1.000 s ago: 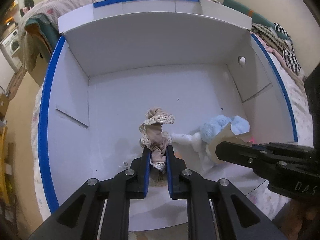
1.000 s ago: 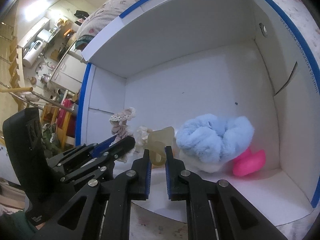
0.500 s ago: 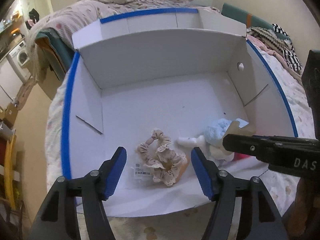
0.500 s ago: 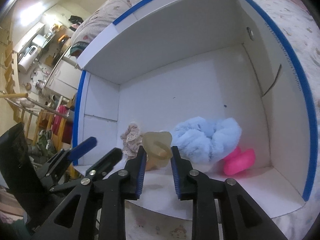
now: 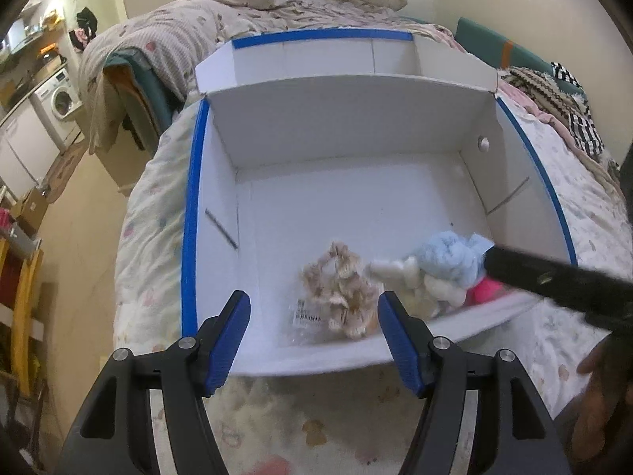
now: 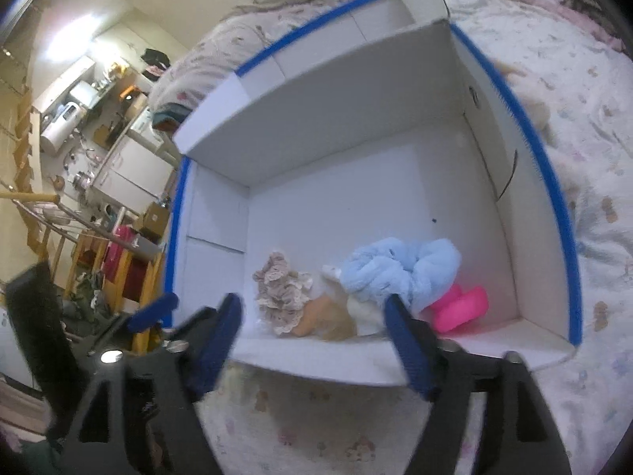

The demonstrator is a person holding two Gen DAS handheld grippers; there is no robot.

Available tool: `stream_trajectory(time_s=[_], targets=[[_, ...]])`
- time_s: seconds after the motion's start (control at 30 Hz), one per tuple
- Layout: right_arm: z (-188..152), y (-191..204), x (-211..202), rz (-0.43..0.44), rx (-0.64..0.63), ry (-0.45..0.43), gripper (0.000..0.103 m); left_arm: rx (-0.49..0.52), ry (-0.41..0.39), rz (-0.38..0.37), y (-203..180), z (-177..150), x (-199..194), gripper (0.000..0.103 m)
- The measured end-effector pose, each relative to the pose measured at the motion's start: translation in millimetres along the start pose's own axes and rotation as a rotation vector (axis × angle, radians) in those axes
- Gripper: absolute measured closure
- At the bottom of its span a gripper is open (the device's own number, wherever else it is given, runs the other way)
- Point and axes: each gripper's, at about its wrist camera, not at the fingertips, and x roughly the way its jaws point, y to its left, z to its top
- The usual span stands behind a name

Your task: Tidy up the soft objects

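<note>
A white box with blue edges sits on a bed. Along its near wall lie a beige lace scrunchie, a tan soft piece, a white soft toy, a fluffy light-blue scrunchie and a pink soft toy. My left gripper is open and empty, pulled back above the box's near edge. My right gripper is open and empty, also outside the near edge. The right gripper shows as a dark bar at the right of the left wrist view.
The box rests on a pale patterned bedspread. Blankets and pillows are heaped behind the box. A washing machine and a yellow wooden rack stand on the left by the bed.
My left gripper opened, dropped the beige lace scrunchie in the box and drew back. My right gripper opened, let go of the tan soft piece beside it and also drew back.
</note>
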Motion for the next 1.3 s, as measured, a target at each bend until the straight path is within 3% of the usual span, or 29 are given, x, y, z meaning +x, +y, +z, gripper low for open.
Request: stream_trajectory(time_s=[0.17, 0.37, 0.5, 0.77, 0.93, 1.13, 1.3], targets=[[-9.7, 3.2, -22.7, -0.044, -0.013, -0.064, 0.001, -0.025, -0.004, 0.028, 6.0, -15.4, -12.4, 0.039], [-28.3, 2.2, -45.6, -0.077, -0.004, -0.108, 0.000, -0.053, -0.001, 0.016, 16.2, -35.0, -28.0, 0.039], [-47.1, 7.8, -58.8, -0.149, -0.043, -0.143, 0.000, -0.095, -0.039, 0.022, 28.4, -45.0, -46.7, 0.029], [-66.9, 30.0, -83.5, -0.265, -0.150, -0.293, 0.000, -0.149, -0.203, 0.029, 37.9, -58.9, -91.1, 0.007], [-67.6, 42.4, -88.5, -0.326, -0.213, -0.369, 0.000, -0.111, -0.386, 0.096, 31.5, -62.4, -111.0, 0.005], [-66.2, 39.4, -85.0, -0.356, -0.209, -0.374, 0.000, -0.090, -0.364, 0.060, 26.7, -60.0, -104.4, 0.005], [-67.5, 40.4, -80.6, -0.367, -0.217, -0.363, 0.000, -0.084, -0.321, 0.073, 21.0, -59.3, -95.9, 0.005]])
